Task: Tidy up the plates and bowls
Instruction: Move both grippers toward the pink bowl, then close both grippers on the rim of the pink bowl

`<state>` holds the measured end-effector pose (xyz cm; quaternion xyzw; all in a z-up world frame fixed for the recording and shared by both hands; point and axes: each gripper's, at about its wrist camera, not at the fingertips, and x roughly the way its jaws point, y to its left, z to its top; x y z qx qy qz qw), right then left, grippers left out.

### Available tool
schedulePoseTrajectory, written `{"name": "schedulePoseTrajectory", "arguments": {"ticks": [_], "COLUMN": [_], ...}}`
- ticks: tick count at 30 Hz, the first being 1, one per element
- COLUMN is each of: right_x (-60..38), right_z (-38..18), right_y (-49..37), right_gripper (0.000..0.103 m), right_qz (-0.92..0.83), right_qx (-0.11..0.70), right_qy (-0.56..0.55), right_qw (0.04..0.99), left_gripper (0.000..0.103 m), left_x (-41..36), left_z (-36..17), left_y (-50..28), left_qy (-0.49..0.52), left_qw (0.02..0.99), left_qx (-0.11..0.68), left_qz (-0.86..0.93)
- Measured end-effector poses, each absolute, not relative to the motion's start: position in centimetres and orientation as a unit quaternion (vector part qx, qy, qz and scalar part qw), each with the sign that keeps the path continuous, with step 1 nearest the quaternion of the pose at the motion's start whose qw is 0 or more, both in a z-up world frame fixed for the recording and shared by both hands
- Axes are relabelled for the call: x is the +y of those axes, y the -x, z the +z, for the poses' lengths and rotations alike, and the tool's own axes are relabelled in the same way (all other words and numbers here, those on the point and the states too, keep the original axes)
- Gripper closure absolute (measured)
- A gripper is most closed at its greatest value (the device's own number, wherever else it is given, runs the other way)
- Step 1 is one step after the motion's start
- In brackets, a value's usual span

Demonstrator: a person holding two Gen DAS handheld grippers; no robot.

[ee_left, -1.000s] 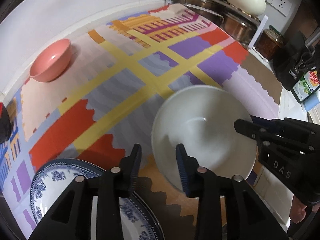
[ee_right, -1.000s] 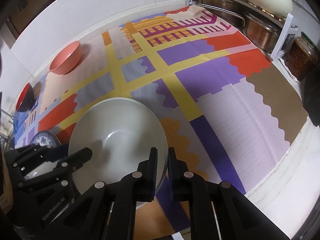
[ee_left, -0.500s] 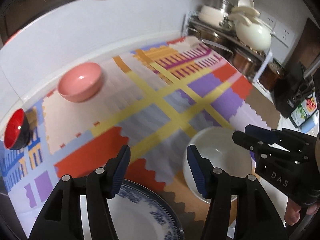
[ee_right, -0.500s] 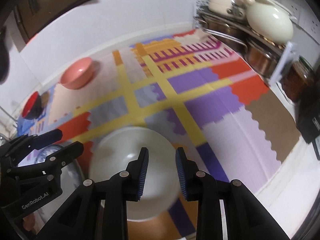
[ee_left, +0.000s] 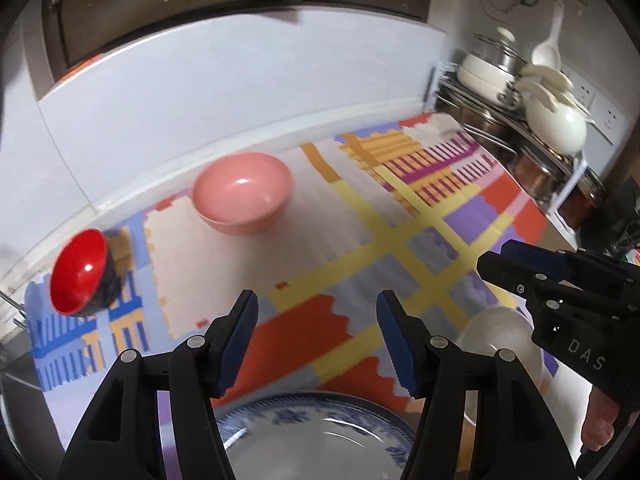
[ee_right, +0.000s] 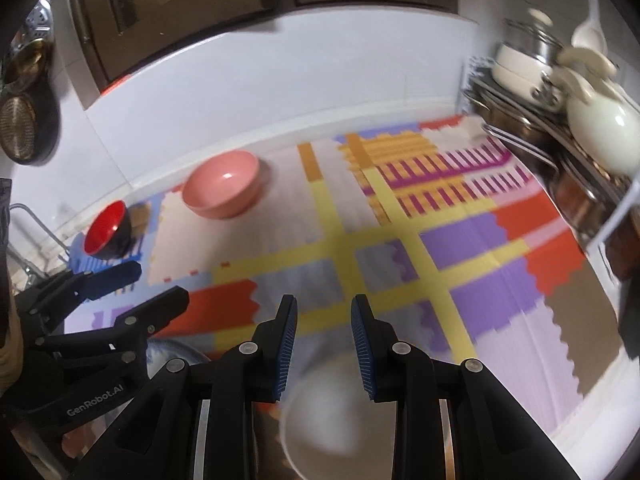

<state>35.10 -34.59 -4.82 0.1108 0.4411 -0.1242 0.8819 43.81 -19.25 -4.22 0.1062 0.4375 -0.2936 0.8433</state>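
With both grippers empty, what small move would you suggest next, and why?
Probably send the left gripper toward the pink bowl. Both it and the right gripper stand open and empty above the mat, and the white bowl already rests by the blue-patterned plate.

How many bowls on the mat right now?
3: pink bowl at the back, red-and-black bowl far left, white bowl near front edge under the right gripper. More may be hidden.

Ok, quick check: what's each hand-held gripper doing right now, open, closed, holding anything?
Left hand-held gripper: open, nothing between its pads, above the blue-patterned plate.
Right hand-held gripper: open, holding nothing; the white bowl sits below it.
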Motion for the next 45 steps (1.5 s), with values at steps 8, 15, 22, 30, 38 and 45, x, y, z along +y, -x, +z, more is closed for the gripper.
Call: {"name": "schedulePoseTrajectory", "arguments": {"ticks": [8,15,22,30,38,45], "right_x": [-33.2,-32.3,-32.4,-32.5,-32.5,-33.0], "right_z": [-3.8,-3.6,-5.3,-7.9,-10.4,-12.7], "right_y": [-40.2,-44.8,-49.4,-54.2,-57.8,-60.0], "right_gripper": [0.074,0.074,0.074,0.074,0.074,0.074], "right_qz": [-0.092,-0.068,-0.042,-0.027,-0.015,-0.014], "right_qx": [0.437,0.44,0.458,0.481,0.504,0.527], "right_qy": [-0.101,-0.08,-0.084,-0.078,-0.077,-0.087], "right_qw": [0.889,0.892,0.884,0.873,0.86,0.845], "left_gripper": [0.042,0.042,0.042,0.043,0.043,0.045], "left_x": [-17.4,-16.2,-15.8,-16.0,-17.2,-18.0], "left_z": [-3.5,-3.9,-5.3,-8.4,-11.1,-13.0], "left_y": [-47.9,-51.8,-55.4,-59.4,-62.1,-64.1], "left_qy": [-0.108,-0.102,-0.102,-0.108,-0.111,-0.116], "left_qw": [0.858,0.868,0.869,0.859,0.847,0.839], "left_qx": [0.426,0.426,0.434,0.457,0.479,0.492], "left_qz": [-0.264,-0.235,-0.216,-0.205,-0.201,-0.201]}}
